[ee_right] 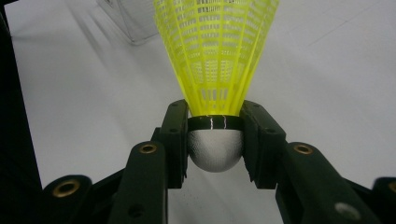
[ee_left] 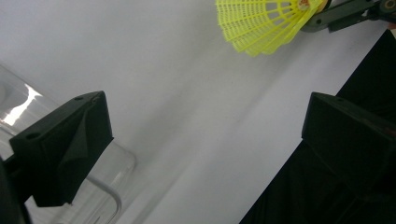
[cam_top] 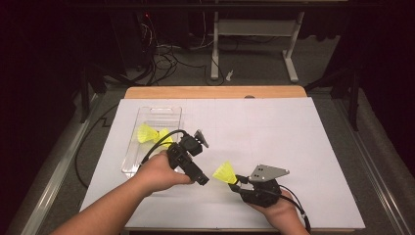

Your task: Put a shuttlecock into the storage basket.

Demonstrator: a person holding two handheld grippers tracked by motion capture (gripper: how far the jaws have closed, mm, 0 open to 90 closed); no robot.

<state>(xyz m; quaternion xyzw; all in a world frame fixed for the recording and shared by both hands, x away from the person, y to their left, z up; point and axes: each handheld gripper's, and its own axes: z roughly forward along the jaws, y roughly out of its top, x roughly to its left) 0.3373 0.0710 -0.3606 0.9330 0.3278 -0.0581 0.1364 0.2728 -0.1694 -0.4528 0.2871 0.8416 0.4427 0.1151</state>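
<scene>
The yellow shuttlecock point(ee_right: 215, 56) sits clamped by its silver cork between the right gripper's point(ee_right: 215, 140) fingers point(ee_right: 175, 140); the left gripper point(ee_left: 205, 140) gapes wide, empty.

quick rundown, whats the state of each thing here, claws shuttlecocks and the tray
right claw: shut on the held shuttlecock's base
held shuttlecock: gripped by its rounded base, yellow skirt pointing away from the claw, off the table
left claw: open, nothing between its jaws
clear tray: flat on the white table, holding shuttlecocks
tray shuttlecocks: two yellow ones lying on their sides in the tray
</scene>
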